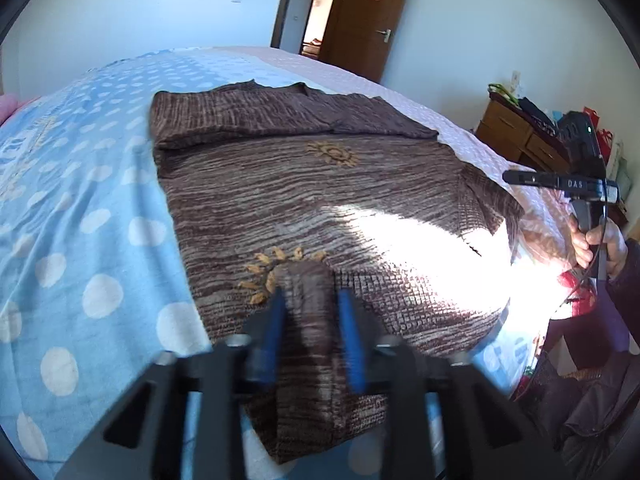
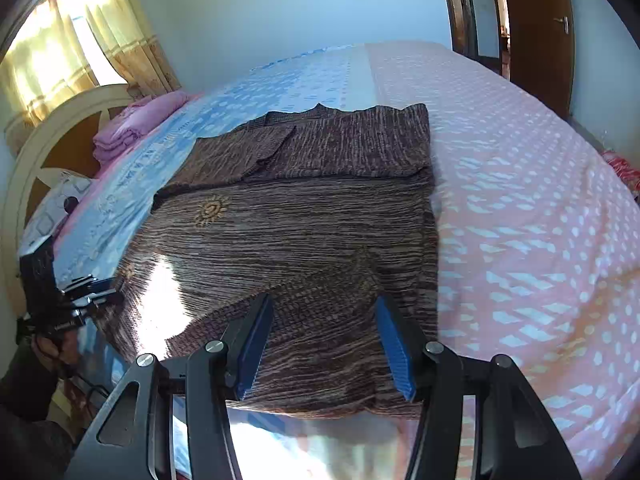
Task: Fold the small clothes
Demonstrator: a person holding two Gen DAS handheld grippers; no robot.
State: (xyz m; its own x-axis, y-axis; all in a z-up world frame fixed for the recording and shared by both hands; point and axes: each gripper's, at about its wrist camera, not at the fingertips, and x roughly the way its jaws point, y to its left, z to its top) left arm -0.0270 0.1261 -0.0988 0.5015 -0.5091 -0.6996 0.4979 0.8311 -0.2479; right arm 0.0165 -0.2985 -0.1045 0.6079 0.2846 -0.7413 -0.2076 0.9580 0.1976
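brown sweater (image 1: 304, 200) on bed (image 1: 80, 208), left gripper (image 1: 310, 300) pinching hem fold

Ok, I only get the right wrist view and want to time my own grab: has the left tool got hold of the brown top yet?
Observer: Yes. The left tool is shut on a raised fold of the brown top, at the edge nearest the person.
Operator: Where on the top is that fold?
Observer: Right beside a yellow stitched flower, which the fold partly covers.
Operator: Anything near my side that I cannot see?
Observer: A wooden dresser with bags on top stands past the right hand.
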